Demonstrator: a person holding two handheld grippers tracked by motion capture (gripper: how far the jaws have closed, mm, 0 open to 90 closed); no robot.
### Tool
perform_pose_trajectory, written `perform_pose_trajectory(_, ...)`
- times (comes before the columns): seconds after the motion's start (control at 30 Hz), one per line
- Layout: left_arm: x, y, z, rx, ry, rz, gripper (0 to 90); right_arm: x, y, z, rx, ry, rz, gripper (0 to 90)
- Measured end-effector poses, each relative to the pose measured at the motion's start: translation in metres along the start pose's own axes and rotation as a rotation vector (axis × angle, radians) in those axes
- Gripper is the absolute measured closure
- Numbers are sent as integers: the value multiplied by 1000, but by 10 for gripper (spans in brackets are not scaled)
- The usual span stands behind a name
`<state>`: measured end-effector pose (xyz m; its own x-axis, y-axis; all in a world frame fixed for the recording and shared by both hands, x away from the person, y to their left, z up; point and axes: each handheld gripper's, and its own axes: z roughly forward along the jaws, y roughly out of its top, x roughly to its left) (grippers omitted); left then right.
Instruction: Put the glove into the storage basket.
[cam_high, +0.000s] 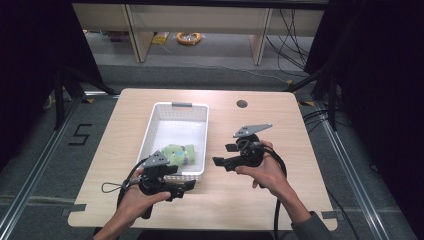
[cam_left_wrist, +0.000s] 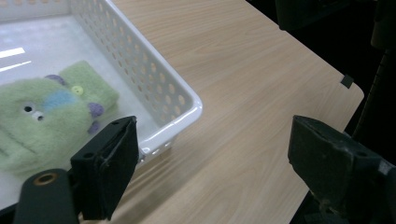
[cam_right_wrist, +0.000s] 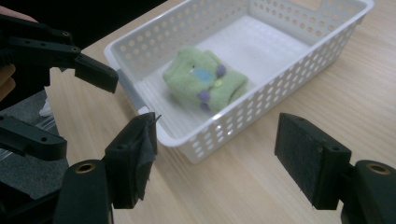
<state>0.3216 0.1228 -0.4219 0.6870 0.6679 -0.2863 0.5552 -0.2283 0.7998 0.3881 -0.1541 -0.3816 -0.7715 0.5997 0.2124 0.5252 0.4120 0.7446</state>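
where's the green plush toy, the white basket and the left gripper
green plush toy (cam_right_wrist: 204, 80), right gripper view, middle of its folded body
white basket (cam_right_wrist: 233, 122), right gripper view, perforated near side wall
left gripper (cam_high: 186, 186), high view, between its open jaw tips

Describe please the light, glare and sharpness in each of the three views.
High view: table evenly lit, surroundings dark, picture slightly soft. Left gripper view: bright glare streaks on the white basket floor; the near black jaws are blurred. Right gripper view: green plush toy reasonably sharp, basket floor washed out, near jaws soft.
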Motion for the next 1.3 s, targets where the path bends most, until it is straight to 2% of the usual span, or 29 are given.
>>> perform_pose_trajectory(0.1,-7,-7,-1,2,-13,22,160,2,-12,-7,4,7,18,302)
perform_pose_trajectory(0.17,-12,-13,1,-7,-14,19,160,1,-21,-11,-3,-19,12,294)
perform_pose_trajectory(0.27,-16,-21,1,5,-19,35,160,-1,-35,-14,-18,-17,11,278)
perform_pose_trajectory(0.3,-17,-23,2,-2,-21,41,161,1,-40,-16,-7,-28,38,268)
perform_pose_trajectory(0.33,-17,-26,2,5,-25,45,161,1,-45,-16,-18,-37,15,267)
perform_pose_trajectory(0.37,-18,-28,3,12,-17,40,161,2,-49,-18,-16,-30,22,267)
perform_pose_trajectory(0.4,-19,-30,4,10,-29,27,161,1,-54,-19,-27,-30,13,264)
perform_pose_trajectory(0.47,-20,-34,5,7,-37,42,161,2,-62,-20,-37,-20,25,258)
perform_pose_trajectory(0.5,-21,-36,5,7,-27,41,161,3,-65,-22,-36,-30,33,253)
perform_pose_trajectory(0.57,-21,-40,7,5,-24,52,161,4,-72,-23,-43,-20,44,249)
perform_pose_trajectory(0.6,-20,-42,7,11,-25,56,161,3,-74,-23,-44,-26,36,248)
perform_pose_trajectory(0.67,-20,-45,8,17,-25,49,161,4,-79,-25,-43,-34,46,239)
perform_pose_trajectory(0.7,-20,-47,9,17,-21,44,161,5,-81,-25,-51,-23,57,234)
perform_pose_trajectory(0.73,-19,-48,9,17,-16,45,161,4,-82,-26,-47,-42,31,233)
perform_pose_trajectory(0.8,-19,-51,10,20,-21,28,161,6,-87,-25,-48,-30,61,226)
perform_pose_trajectory(0.83,-20,-52,10,18,-18,29,161,6,-89,-25,-50,-24,54,222)
perform_pose_trajectory(0.87,-20,-54,10,17,-15,35,161,7,-91,-26,-47,-41,56,214)
perform_pose_trajectory(0.9,-20,-55,10,13,-16,40,161,6,-93,-25,-50,-21,47,205)
perform_pose_trajectory(0.93,-20,-56,10,13,-10,44,161,7,-95,-25,-51,-28,57,195)
perform_pose_trajectory(0.97,-20,-57,9,23,-9,52,160,5,-98,-25,-66,-38,21,181)
perform_pose_trajectory(1.0,-20,-59,9,23,-13,57,160,8,-102,-24,-69,-19,74,168)
perform_pose_trajectory(1.07,-20,-63,10,30,-16,45,160,6,-108,-24,-73,-20,46,162)
perform_pose_trajectory(1.1,-20,-65,10,33,-10,55,160,8,-112,-24,-81,-1,73,162)
perform_pose_trajectory(1.17,-21,-68,10,33,-3,79,160,7,-119,-23,-91,2,62,162)
perform_pose_trajectory(1.2,-21,-69,10,44,-12,91,158,6,-122,-22,-95,5,56,162)
perform_pose_trajectory(1.23,-22,-71,10,34,-3,100,158,8,-126,-23,-94,-9,71,162)
perform_pose_trajectory(1.27,-22,-72,10,39,-8,99,158,5,-129,-22,-96,3,52,162)
perform_pose_trajectory(1.3,-22,-73,10,38,-7,100,158,7,-132,-23,-81,3,65,162)
